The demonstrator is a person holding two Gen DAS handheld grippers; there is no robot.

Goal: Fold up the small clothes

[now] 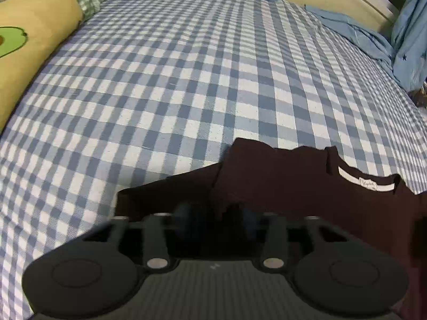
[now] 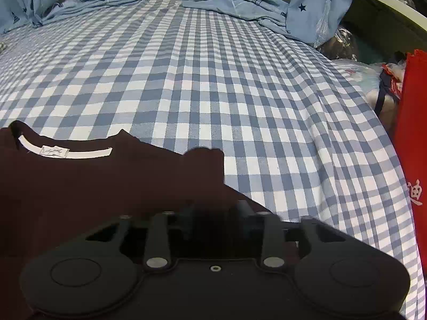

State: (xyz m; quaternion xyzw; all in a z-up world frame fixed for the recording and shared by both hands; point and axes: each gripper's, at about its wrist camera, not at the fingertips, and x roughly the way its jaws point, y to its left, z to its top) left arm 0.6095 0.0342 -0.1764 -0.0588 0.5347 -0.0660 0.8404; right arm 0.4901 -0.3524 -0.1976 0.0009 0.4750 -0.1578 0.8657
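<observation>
A dark T-shirt (image 1: 280, 186) is lying on a blue checked bed (image 1: 173, 80). The left claw (image 1: 216, 216) and right claw (image 2: 214, 213) are each pinching its fabric. Only the left view is showing a yellow bolster (image 1: 34, 42); only the right, a red bag (image 2: 412, 138).

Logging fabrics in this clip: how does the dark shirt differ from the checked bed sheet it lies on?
The dark shirt is plain, near-black maroon; the checked bed sheet is blue-and-white gingham. The shirt is small, covering only the near part, while the sheet spans the bed. The shirt has a white neck label; the sheet shows none. Both lie fairly flat.
</observation>
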